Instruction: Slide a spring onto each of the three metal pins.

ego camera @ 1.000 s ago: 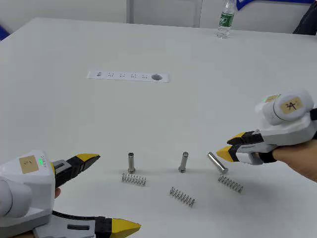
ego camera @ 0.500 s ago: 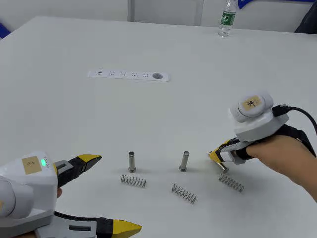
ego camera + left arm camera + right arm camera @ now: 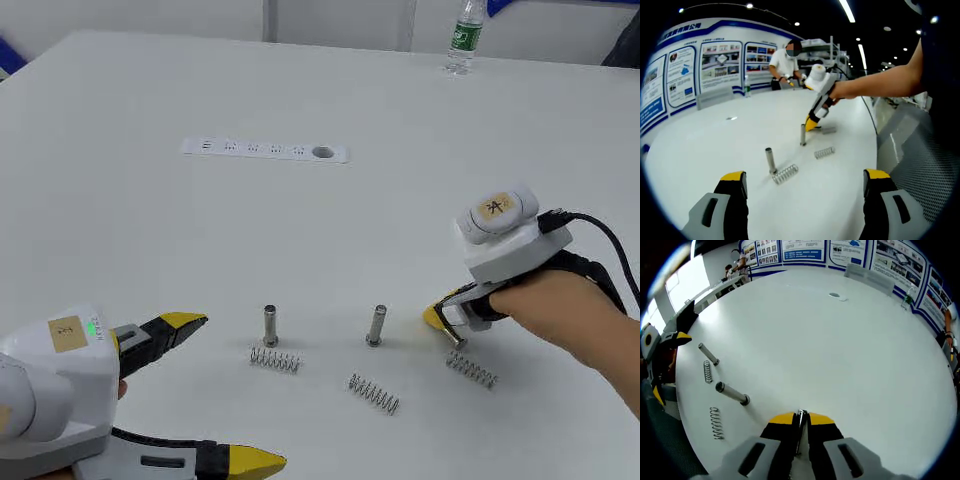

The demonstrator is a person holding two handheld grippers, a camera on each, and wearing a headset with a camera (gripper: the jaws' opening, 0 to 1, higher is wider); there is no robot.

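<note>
My right gripper (image 3: 445, 322) has swung in and clamped on the third pin (image 3: 801, 416), just right of the middle pin (image 3: 376, 325), so I can stand it up; my left gripper (image 3: 238, 391) waits spread well left, springs (image 3: 374, 393) loose just in front of that pin

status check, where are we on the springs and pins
Left gripper open, empty. Right gripper jaws shut on third pin. Two pins upright, three springs lying loose, none on. Nothing in the way.

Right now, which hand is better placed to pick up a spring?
Left. The left tongs are open and free, near the leftmost spring; the right tongs are shut on a pin.
</note>
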